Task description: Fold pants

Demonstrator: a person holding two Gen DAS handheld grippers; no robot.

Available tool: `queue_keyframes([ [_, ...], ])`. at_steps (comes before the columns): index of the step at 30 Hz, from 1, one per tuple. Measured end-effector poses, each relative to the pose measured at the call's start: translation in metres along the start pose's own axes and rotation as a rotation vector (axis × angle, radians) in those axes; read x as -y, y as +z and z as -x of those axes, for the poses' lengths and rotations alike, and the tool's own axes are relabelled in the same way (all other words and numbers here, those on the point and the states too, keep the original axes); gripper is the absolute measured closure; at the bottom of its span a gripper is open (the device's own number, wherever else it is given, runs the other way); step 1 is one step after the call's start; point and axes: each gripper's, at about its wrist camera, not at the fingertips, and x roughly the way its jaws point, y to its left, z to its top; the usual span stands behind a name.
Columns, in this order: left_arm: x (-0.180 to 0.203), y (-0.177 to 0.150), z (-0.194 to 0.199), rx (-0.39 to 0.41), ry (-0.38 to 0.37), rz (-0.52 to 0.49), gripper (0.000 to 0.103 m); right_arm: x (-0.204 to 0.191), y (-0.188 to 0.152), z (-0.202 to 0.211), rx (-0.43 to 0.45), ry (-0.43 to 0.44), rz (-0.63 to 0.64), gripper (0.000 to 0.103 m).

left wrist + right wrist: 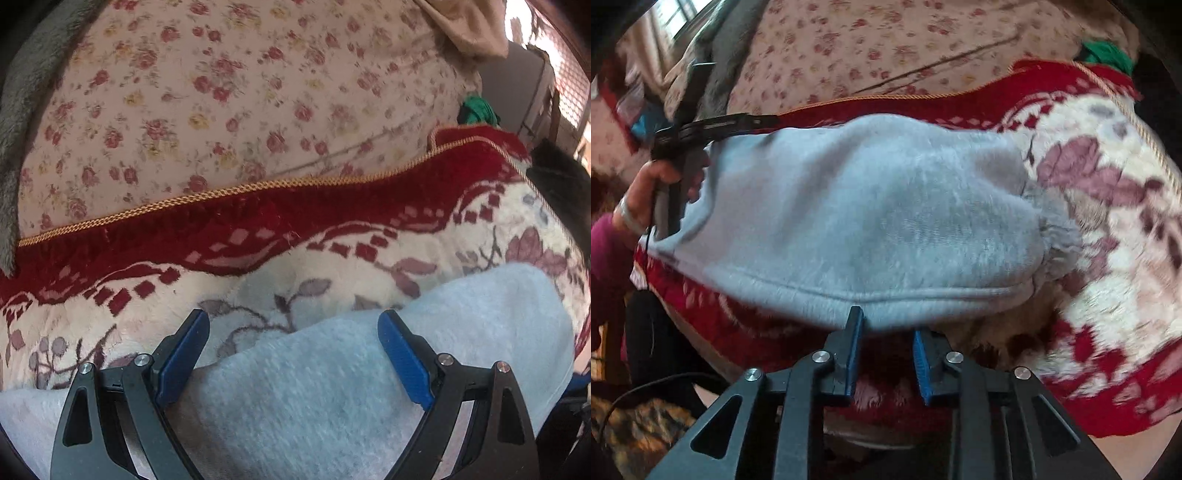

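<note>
The pants [857,218] are light grey fleece, matt and softly napped. Under them the blanket [332,236] is thick plush in red and cream, edged with twisted gold cord [229,190]. The sheet [221,92] beyond is thin, flat floral cloth. Both grippers [293,354] [886,360] are matt black plastic with ribbed blue pads [921,363] and shiny metal rivets [820,356].

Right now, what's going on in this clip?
A person is folding light grey fleece pants on a red and cream floral blanket. The right hand-held gripper sits at the pants' near hem, jaws narrowed; whether the pads pinch the cloth isn't clear. The left hand-held gripper is wide open over the pants' far edge, gripping nothing.
</note>
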Motion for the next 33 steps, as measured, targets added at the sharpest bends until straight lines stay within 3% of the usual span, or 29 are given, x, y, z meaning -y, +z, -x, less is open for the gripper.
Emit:
queue_keyframes([
  [1,0.001,-0.001,-0.001,-0.007,-0.007,-0.008,0.011,-0.003,0.003,0.006,-0.004,0.004,0.027,0.066],
  [3,0.003,-0.002,-0.003,-0.024,-0.043,-0.020,0.011,-0.015,0.011,0.019,0.007,0.021,0.106,0.045],
  [4,0.005,-0.003,-0.004,-0.039,-0.061,-0.029,0.011,-0.021,0.016,0.024,0.016,0.029,0.138,0.040],
  [8,0.013,-0.011,-0.003,-0.057,-0.086,-0.059,0.011,-0.048,0.044,0.043,0.045,0.087,0.272,0.031],
  [11,0.017,-0.020,-0.001,-0.067,-0.126,-0.072,0.011,-0.062,0.070,0.032,0.090,0.053,0.330,0.016],
  [16,0.027,-0.035,0.002,-0.081,-0.115,-0.144,0.011,-0.063,0.119,-0.047,0.101,0.001,0.293,0.017],
  [17,0.027,-0.034,0.004,-0.080,-0.115,-0.155,0.011,-0.060,0.126,-0.066,0.079,0.004,0.275,0.021],
  [18,0.026,-0.032,0.007,-0.080,-0.121,-0.161,0.011,-0.057,0.129,-0.083,0.036,0.026,0.266,0.039],
  [19,0.025,-0.029,0.008,-0.081,-0.125,-0.164,0.011,-0.060,0.129,-0.092,0.014,0.029,0.268,0.047],
  [20,0.024,-0.026,0.010,-0.079,-0.123,-0.170,0.011,-0.062,0.124,-0.099,-0.002,0.025,0.283,0.049],
  [25,0.016,-0.004,0.000,-0.068,-0.067,-0.185,0.011,-0.069,0.090,-0.097,0.009,0.053,0.338,0.048],
  [29,0.014,0.008,-0.008,-0.083,-0.087,-0.195,0.011,-0.068,0.087,-0.095,0.011,0.066,0.343,0.048],
  [33,0.009,0.017,-0.007,-0.060,-0.026,-0.207,0.011,-0.071,0.083,-0.094,0.013,0.063,0.366,0.048],
])
